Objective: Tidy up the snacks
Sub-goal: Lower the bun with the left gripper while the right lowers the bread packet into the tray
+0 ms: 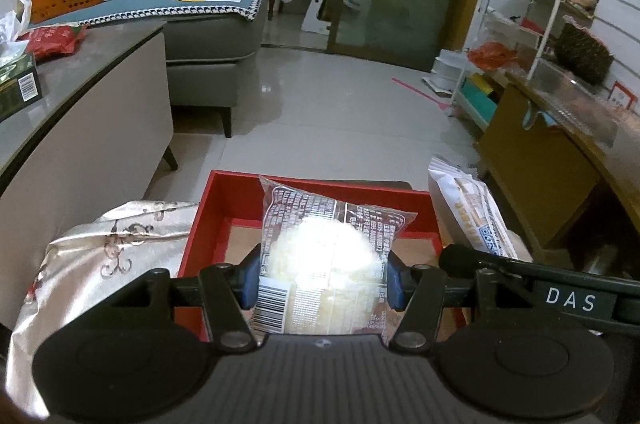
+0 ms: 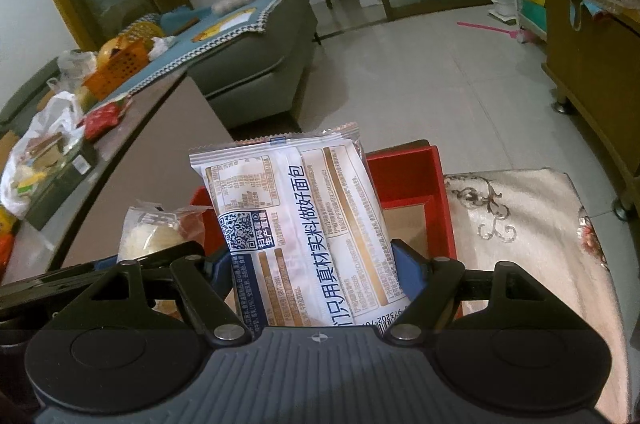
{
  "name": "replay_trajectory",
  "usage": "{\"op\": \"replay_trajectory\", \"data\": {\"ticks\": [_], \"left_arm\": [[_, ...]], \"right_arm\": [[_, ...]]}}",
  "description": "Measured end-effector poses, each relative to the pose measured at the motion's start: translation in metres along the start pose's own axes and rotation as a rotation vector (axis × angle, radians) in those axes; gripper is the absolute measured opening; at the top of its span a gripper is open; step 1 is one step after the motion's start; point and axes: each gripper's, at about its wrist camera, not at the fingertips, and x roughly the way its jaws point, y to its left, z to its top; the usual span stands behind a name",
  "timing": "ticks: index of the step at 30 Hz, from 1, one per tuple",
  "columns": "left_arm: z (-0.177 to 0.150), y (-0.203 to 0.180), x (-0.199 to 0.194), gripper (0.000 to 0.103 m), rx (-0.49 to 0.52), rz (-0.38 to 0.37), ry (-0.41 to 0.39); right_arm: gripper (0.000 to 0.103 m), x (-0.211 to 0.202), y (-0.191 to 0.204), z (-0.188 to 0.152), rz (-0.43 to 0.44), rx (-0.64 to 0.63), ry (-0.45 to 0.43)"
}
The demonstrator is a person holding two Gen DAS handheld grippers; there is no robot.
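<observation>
Cake packet (image 1: 320, 260) clamped in left hand-held gripper (image 1: 322, 278), over red box (image 1: 236, 192)

2 wrapped snacks (image 1: 324, 260) above red box (image 1: 236, 192)

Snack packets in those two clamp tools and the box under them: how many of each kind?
Clear packet with a round white puffy cake, held by the left gripper: 1
White printed bread packet with blue text, held by the right gripper: 1
Red open cardboard box: 1
Total: 3
</observation>
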Motion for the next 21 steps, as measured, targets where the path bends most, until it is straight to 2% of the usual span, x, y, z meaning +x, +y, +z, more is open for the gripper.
{"op": "replay_trajectory", "data": {"ticks": [12,21], "left_arm": [[0.001,-0.001,0.037,0.05,-0.003,0.043,0.027],[-0.007,0.002,0.064,0.05,-0.001,0.082,0.077]], "right_arm": [[0.081,0.033,-0.007,0.006,-0.032,-0.011,0.026],[0.081,0.058,-0.01,0.001,-0.067,-0.044,0.064]]}}
